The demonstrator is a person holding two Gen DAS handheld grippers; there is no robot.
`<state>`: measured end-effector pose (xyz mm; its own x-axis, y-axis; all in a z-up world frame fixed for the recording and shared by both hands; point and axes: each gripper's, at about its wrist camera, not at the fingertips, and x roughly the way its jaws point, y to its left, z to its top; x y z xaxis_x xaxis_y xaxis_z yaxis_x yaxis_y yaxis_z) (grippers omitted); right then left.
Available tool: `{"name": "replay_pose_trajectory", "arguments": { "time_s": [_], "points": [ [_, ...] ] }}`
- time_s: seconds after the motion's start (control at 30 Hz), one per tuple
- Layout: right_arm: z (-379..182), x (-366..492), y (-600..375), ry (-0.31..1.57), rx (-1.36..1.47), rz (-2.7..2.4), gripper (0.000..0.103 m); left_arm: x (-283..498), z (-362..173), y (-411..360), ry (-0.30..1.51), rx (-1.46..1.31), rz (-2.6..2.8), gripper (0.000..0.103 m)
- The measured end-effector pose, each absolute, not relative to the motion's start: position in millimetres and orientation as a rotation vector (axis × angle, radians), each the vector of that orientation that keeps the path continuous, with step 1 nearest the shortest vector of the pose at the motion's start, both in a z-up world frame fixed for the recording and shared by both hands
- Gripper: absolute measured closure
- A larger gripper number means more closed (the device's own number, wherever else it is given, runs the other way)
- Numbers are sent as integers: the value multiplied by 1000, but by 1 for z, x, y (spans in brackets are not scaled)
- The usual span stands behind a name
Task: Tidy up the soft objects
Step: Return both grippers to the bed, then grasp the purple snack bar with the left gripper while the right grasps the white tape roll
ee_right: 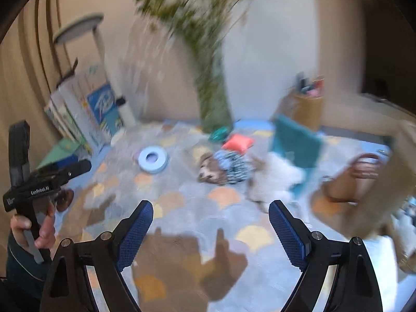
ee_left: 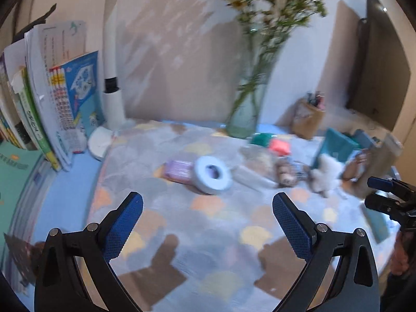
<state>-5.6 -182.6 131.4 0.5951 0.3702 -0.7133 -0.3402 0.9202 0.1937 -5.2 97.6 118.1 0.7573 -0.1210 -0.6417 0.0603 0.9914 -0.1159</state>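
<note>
Nearest: left gripper point(ee_left: 208, 200) spread wide, nothing between the fingers; right gripper point(ee_right: 211, 208) likewise released and empty. Below both, patterned cloth point(ee_left: 182, 215) over the bench. Farther off, centre: blue tape roll point(ee_left: 213, 174). Right of it, blurred: striped plush toy point(ee_right: 228, 165), then white fluffy toy point(ee_right: 275, 179), red pouch point(ee_right: 238, 143) just beyond. Vase point(ee_left: 245, 111) at far edge.
</note>
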Motion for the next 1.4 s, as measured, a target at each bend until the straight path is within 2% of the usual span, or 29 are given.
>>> {"name": "replay_pose_trajectory", "arguments": {
  "time_s": [0.13,0.27,0.3,0.43,0.5,0.8,0.83,0.87,0.9,1.1,1.4],
  "points": [
    [107,32,-147,932,123,536,13,21,104,129,725,-215,-50,4],
    [93,62,-99,945,86,585,13,41,92,146,725,-320,-41,5],
    [91,67,-90,939,67,587,13,45,90,147,722,-321,-28,9],
    [78,94,-47,887,-33,597,13,61,77,153,715,-374,-8,14],
    [69,106,-30,879,-86,587,13,70,69,160,719,-437,-17,23],
    [34,149,7,912,-166,605,14,90,50,165,765,-535,-49,24],
    [31,150,9,918,-174,605,17,91,48,164,768,-534,-52,24],
    [27,150,9,930,-176,617,30,91,46,164,773,-537,-57,24],
    [24,151,6,945,-152,651,36,92,44,164,778,-542,-60,24],
    [41,137,-22,894,-103,637,37,96,33,161,816,-609,-94,24],
    [36,84,-99,989,-18,522,36,136,13,113,941,-515,-100,24]
  ]
}}
